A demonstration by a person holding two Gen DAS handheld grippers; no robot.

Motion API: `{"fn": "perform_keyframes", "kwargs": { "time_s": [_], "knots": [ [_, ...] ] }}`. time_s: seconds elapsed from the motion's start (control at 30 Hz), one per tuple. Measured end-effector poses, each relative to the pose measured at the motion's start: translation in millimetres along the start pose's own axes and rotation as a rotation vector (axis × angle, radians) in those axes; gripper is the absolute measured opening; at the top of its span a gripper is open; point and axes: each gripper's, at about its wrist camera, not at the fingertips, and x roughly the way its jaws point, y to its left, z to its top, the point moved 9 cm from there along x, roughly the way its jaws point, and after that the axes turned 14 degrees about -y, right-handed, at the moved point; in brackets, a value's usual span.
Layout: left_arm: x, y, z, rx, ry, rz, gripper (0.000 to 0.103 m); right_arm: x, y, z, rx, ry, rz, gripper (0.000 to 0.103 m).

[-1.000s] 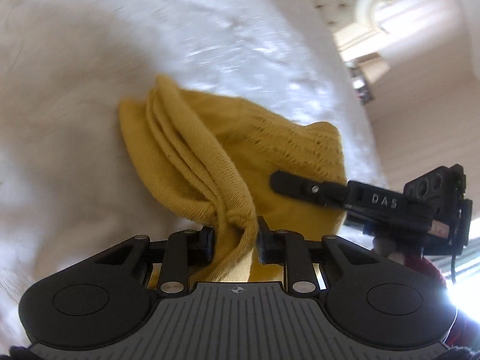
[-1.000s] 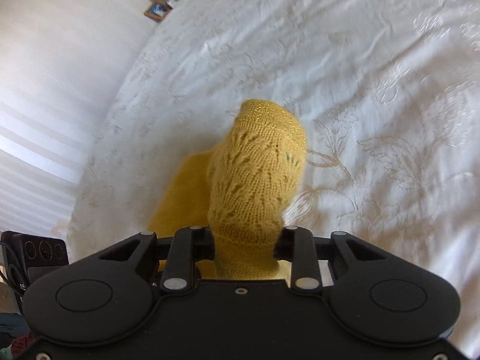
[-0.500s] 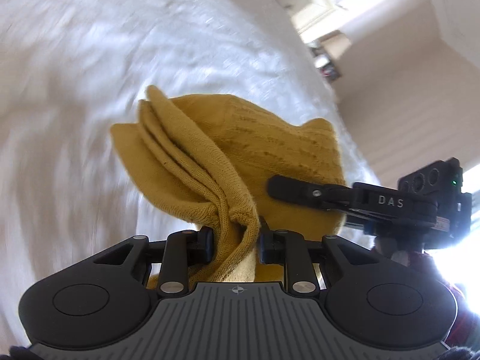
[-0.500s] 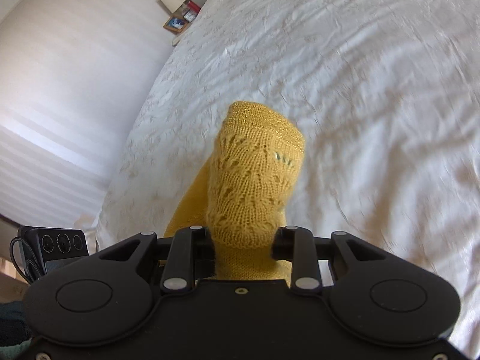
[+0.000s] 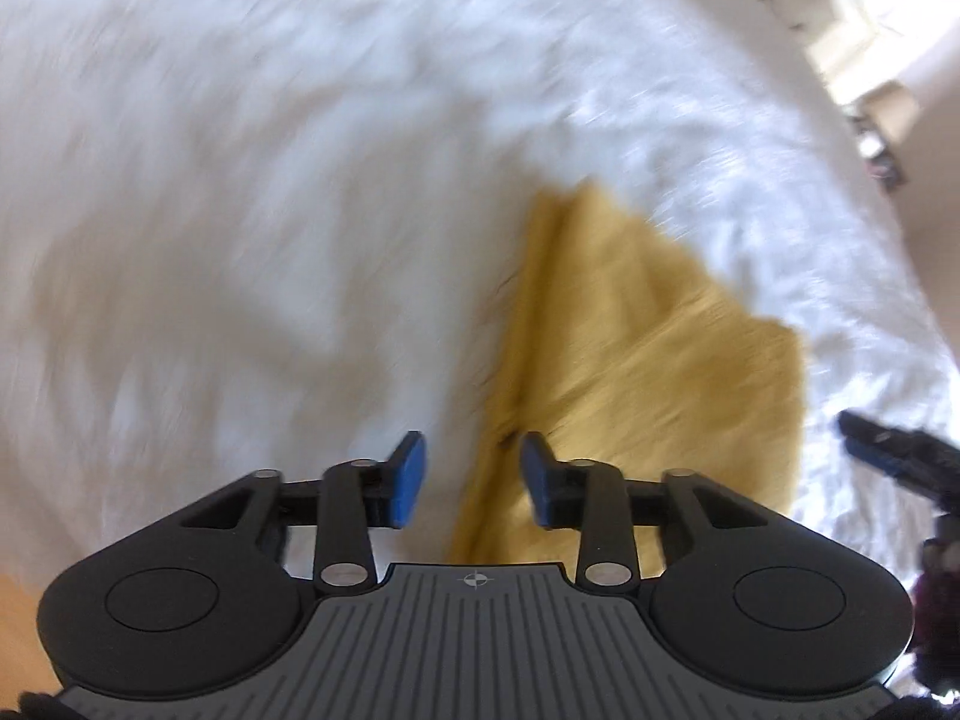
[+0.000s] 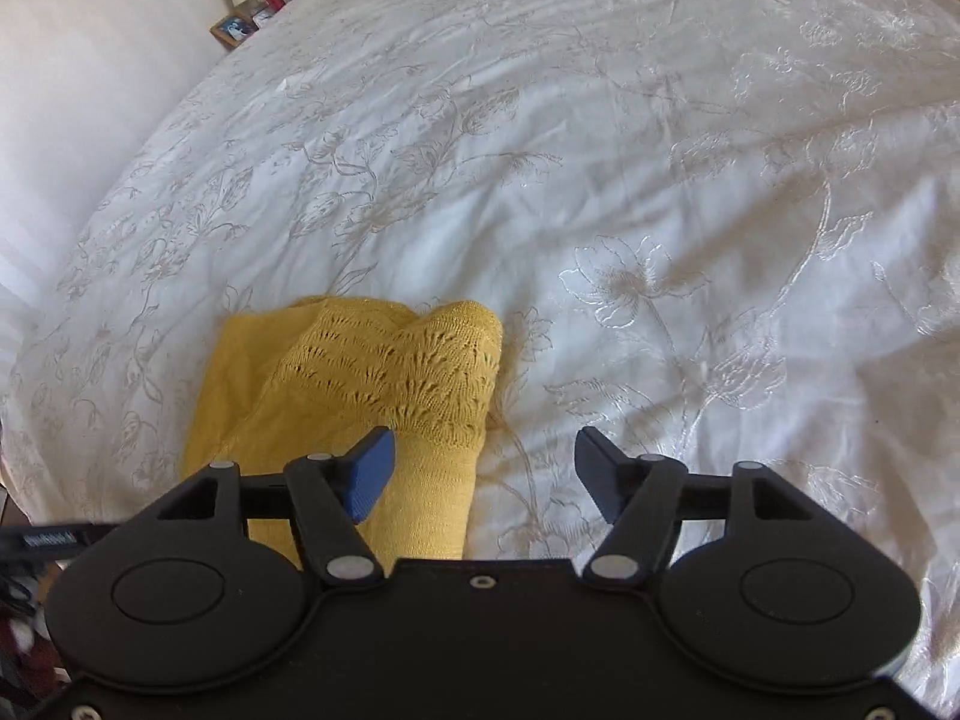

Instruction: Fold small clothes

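A small mustard-yellow knit garment [image 5: 636,360] lies folded on the white bedspread [image 5: 270,192]. My left gripper [image 5: 474,477] hangs just over its near left edge, jaws opening, blue pads clear of the cloth. In the right wrist view the same garment [image 6: 372,384] shows its lacy knit band on top. My right gripper [image 6: 483,477] stands over its near right edge with jaws opening wide and nothing pressed between them. The right gripper's fingers [image 5: 888,438] appear at the right edge of the left wrist view.
The embroidered white bedspread [image 6: 630,180] stretches away in all directions. A bedside table with a lamp and a picture frame [image 6: 237,27] stands at the far left corner by a white wall. The left view is motion-blurred.
Both grippers held the lifted garment between their pads; now both have let go and it lies flat on the bed. Both views have shifted across the bedspread.
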Motion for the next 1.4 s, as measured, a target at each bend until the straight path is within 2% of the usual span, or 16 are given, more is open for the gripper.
{"fn": "perform_keyframes", "kwargs": {
  "time_s": [0.03, 0.13, 0.2, 0.27, 0.47, 0.57, 0.6, 0.67, 0.73, 0.87, 1.03, 1.13, 1.2, 1.3, 1.4],
  "knots": [
    [-2.0, -10.4, 6.4, 0.037, -0.024, -0.022, 0.051, -1.2, 1.5, -0.7, -0.002, -0.002, 0.004, 0.074],
    [9.6, -43.9, 24.2, 0.129, -0.061, -0.088, 0.063, 3.7, 6.3, -3.8, -0.034, 0.001, 0.009, 0.077],
    [23.4, -62.6, 28.0, 0.180, -0.056, -0.101, 0.064, 7.9, 7.8, -5.6, -0.059, 0.006, 0.000, 0.079],
    [39.4, -74.0, 32.9, 0.221, -0.049, -0.095, 0.064, 13.6, 7.9, -5.7, -0.064, 0.014, -0.010, 0.083],
    [65.3, -80.8, 32.3, 0.277, -0.014, -0.062, 0.064, 31.4, 4.8, -1.7, -0.065, 0.034, -0.045, 0.084],
    [83.2, -69.4, 36.2, 0.324, -0.007, 0.012, 0.064, 48.5, 0.6, -4.0, -0.083, 0.071, -0.075, 0.087],
    [88.8, -61.4, 37.8, 0.322, 0.001, 0.042, 0.064, 55.0, -0.8, -5.0, -0.086, 0.085, -0.083, 0.089],
    [100.1, -44.5, 38.5, 0.263, 0.039, 0.064, 0.073, 67.9, -2.6, -6.7, -0.083, 0.109, -0.091, 0.094],
    [106.9, -31.6, 38.3, 0.213, 0.066, 0.067, 0.086, 80.3, -2.4, -7.6, -0.098, 0.136, -0.105, 0.099],
    [111.9, -22.8, 38.6, 0.223, 0.073, 0.078, 0.094, 102.0, -0.1, -8.9, -0.140, 0.181, -0.116, 0.103],
    [118.6, -18.3, 39.7, 0.192, 0.078, 0.094, 0.103, 112.5, -0.9, -8.0, -0.145, 0.185, -0.099, 0.103],
    [113.8, -22.5, 44.8, 0.193, 0.069, 0.101, 0.102, 108.6, -1.9, -5.4, -0.135, 0.177, -0.079, 0.103],
    [99.5, -32.3, 54.3, 0.214, 0.009, 0.088, 0.101, 97.7, -3.5, 1.6, -0.104, 0.146, -0.064, 0.102],
    [80.3, -53.5, 62.2, 0.242, -0.046, 0.041, 0.102, 79.5, -6.8, 8.6, -0.065, 0.083, -0.053, 0.102],
    [76.3, -79.0, 57.9, 0.311, -0.050, -0.006, 0.102, 62.5, -11.7, 9.4, -0.037, 0.045, -0.059, 0.102]
  ]
}}
